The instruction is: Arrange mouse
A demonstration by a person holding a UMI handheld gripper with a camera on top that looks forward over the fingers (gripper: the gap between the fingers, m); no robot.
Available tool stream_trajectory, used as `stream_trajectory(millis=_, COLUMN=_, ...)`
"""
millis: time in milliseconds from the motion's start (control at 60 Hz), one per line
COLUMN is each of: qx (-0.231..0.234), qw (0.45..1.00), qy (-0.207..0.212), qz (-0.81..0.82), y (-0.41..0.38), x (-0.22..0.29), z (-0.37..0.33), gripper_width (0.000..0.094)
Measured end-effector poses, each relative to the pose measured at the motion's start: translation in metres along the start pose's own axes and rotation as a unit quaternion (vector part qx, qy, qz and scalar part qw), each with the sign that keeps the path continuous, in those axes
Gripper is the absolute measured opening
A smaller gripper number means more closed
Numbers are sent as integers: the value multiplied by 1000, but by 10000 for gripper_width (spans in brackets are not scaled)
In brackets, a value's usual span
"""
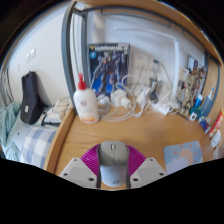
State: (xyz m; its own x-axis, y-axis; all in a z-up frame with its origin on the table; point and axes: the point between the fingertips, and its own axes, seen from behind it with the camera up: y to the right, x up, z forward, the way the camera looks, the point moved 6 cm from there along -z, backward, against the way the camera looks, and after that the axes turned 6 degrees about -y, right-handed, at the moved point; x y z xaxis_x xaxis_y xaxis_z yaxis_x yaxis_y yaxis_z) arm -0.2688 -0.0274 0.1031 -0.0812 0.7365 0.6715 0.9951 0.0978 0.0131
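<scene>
Indoor light, moderately bright, soft shadows, no hard glare on the desk. Heavy fisheye bend twd edges; bg clutter slightly soft, low detail.

Gripper held low and level, pointing forward. Two grey fingers set apart, magenta pads facing inward, closed against the mouse from left and right.

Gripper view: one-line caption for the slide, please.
Claw shut on a grey mouse above a wooden desk.
</scene>
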Motion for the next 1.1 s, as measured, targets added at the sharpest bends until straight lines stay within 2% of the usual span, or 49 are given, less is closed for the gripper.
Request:
stream_trajectory(millis=217, qx=-33, qw=991, qy=126, qz=-25, y=89, x=121, z=-88, gripper_width=334)
stream_trajectory(millis=350, qx=-59, qw=984, qy=164, qz=-28, y=156, x=159, z=-117, gripper_width=334)
stream_trajectory(millis=417, qx=-65, qw=984, qy=167, qz=-22, y=188, x=163, z=-121, gripper_width=335)
stream_trajectory(millis=500, qx=-80, qw=985, qy=152, qz=-23, y=228, x=150, z=-114, gripper_width=333)
stream_trajectory(millis=683, qx=-86, qw=993, qy=78, qz=-1, y=292, x=83, z=-71, gripper_width=333)
stream_trajectory(millis=883, qx=-71, qw=997, qy=-23, qz=2, y=310, x=-8, z=-17, gripper_width=331)
stream_trajectory(millis=1100, qx=-67, qw=995, qy=-72, qz=22, y=310, x=-61, z=14, gripper_width=333)
